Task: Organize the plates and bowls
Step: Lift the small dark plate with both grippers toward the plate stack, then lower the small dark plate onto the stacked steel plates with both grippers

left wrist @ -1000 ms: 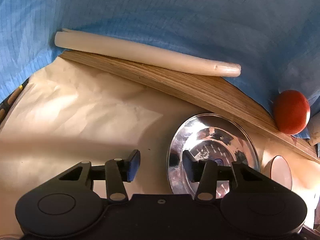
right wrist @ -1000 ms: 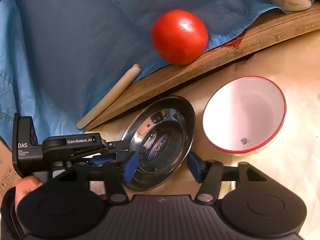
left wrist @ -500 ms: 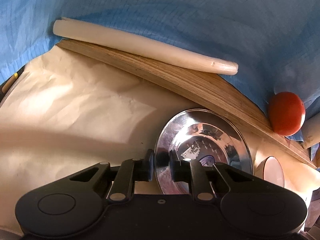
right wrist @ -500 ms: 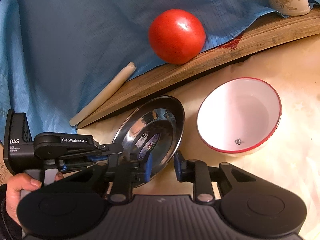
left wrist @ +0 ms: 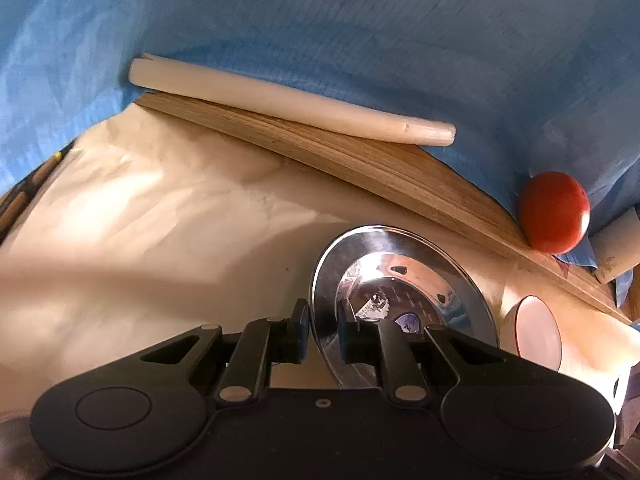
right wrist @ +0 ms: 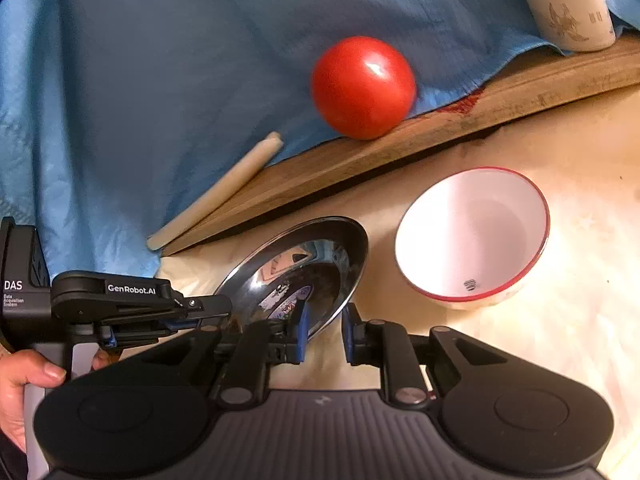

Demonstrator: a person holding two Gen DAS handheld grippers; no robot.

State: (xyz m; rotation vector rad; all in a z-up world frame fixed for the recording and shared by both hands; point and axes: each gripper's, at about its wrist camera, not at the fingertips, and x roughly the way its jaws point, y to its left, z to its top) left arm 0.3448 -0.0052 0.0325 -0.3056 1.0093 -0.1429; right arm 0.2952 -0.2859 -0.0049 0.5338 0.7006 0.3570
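Observation:
A shiny steel plate (left wrist: 404, 292) is tilted up off the beige paper, and it also shows in the right wrist view (right wrist: 304, 272). My left gripper (left wrist: 323, 330) is shut on its left rim; the same gripper shows from the side in the right wrist view (right wrist: 208, 308). My right gripper (right wrist: 323, 334) is closed on the plate's near right rim. A white bowl with a red rim (right wrist: 474, 236) stands upright on the paper right of the plate, and shows at the right edge of the left wrist view (left wrist: 536, 332).
A wooden board (right wrist: 400, 148) runs along the back under a blue cloth (right wrist: 160, 80). A red tomato (right wrist: 363, 86), a pale roll (left wrist: 288, 100) and a white cup (right wrist: 564, 4) rest on them. Beige paper (left wrist: 140, 220) covers the table.
Both grippers went from open to closed on the plate's rim. The plate has tilted up from lying flat and shifted slightly left.

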